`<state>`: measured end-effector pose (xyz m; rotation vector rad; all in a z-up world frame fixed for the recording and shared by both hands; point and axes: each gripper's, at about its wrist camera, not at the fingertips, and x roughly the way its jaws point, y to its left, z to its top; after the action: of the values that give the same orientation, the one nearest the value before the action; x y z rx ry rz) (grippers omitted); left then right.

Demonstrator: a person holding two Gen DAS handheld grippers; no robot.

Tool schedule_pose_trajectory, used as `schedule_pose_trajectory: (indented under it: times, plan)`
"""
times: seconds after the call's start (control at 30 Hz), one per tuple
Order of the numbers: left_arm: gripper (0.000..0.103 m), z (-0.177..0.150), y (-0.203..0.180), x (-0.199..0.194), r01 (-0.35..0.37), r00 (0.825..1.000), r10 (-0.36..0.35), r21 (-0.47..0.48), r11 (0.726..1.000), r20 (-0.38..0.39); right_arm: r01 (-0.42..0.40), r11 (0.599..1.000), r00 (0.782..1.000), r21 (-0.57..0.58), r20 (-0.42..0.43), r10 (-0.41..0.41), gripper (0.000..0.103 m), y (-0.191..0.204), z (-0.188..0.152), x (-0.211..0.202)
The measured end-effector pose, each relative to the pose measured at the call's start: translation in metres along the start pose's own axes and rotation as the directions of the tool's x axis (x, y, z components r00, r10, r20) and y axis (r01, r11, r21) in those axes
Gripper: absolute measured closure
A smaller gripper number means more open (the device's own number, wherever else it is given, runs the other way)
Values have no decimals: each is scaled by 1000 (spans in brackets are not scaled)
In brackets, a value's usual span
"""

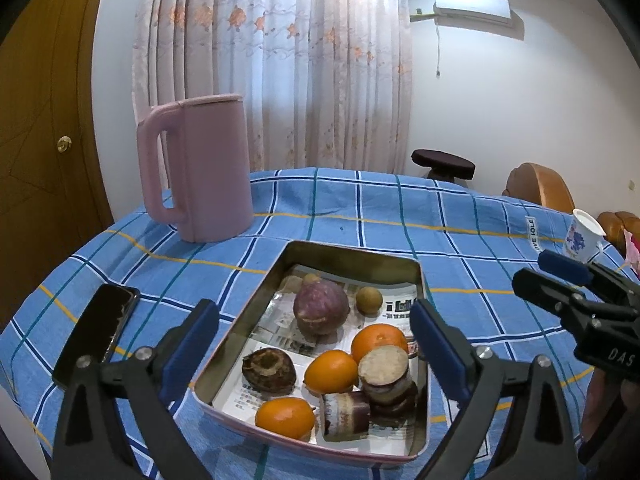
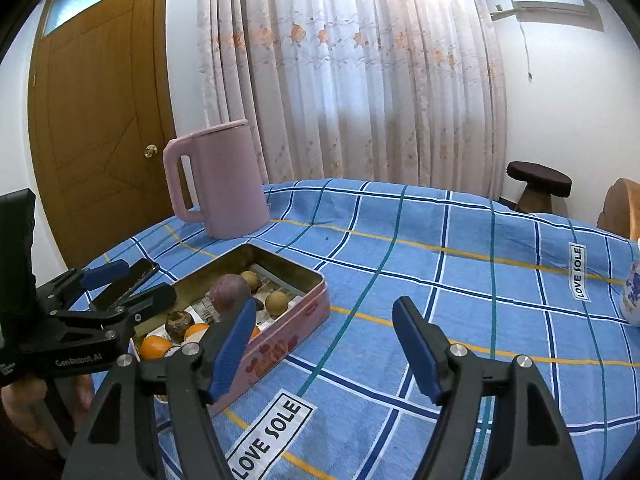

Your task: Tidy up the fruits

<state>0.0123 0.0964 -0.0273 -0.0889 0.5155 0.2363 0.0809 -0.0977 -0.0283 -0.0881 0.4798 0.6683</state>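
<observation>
A pink tin box (image 1: 352, 250) lined with newspaper sits on the blue checked cloth. Inside lie a purple fruit (image 1: 320, 306), three oranges (image 1: 379, 342) (image 1: 331, 371) (image 1: 285, 417), a small tan round fruit (image 1: 369, 299), a dark brown fruit (image 1: 268, 372) and cut root pieces (image 1: 384, 368). My left gripper (image 1: 313, 305) hovers over the tin's near end, open wide, holding nothing. To the right of the tin (image 2: 280, 344), my right gripper (image 2: 326, 304) is open over bare cloth, empty. Each gripper shows in the other's view: right gripper (image 1: 532, 274), left gripper (image 2: 148, 278).
A tall pink jug (image 1: 200, 168) stands behind the tin on the left. A black phone (image 1: 96, 332) lies left of the tin. A printed paper cup (image 1: 582, 236) stands at the far right. A dark stool (image 2: 538, 178) and curtains are beyond the table.
</observation>
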Motion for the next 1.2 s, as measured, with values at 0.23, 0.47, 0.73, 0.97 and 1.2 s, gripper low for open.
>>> schedule_pose_trajectory:
  times: [0.23, 0.47, 0.73, 0.97, 1.2]
  plan:
    - [4, 1, -4, -4, 4, 1000, -4, 6, 1000, 9, 3, 1000, 1000, 7, 9, -3, 30, -3, 0, -4]
    - [4, 0, -6, -4, 2, 1000, -2, 13, 1000, 6, 7, 1000, 1000, 3, 6, -7, 30, -4, -1, -5]
    - [1, 0, -8, -3, -4, 1000, 4, 17, 1000, 7, 17, 1000, 1000, 8, 15, -17, 30, -9, -1, -9]
    - [1, 0, -12, -3, -6, 1000, 5, 28, 1000, 12, 27, 1000, 999, 12, 17, -27, 30, -13, -2, -13]
    - [0, 3, -21, -11, 24, 999, -25, 50, 998, 26, 45, 999, 998, 12, 32, -46, 30, -19, -2, -20]
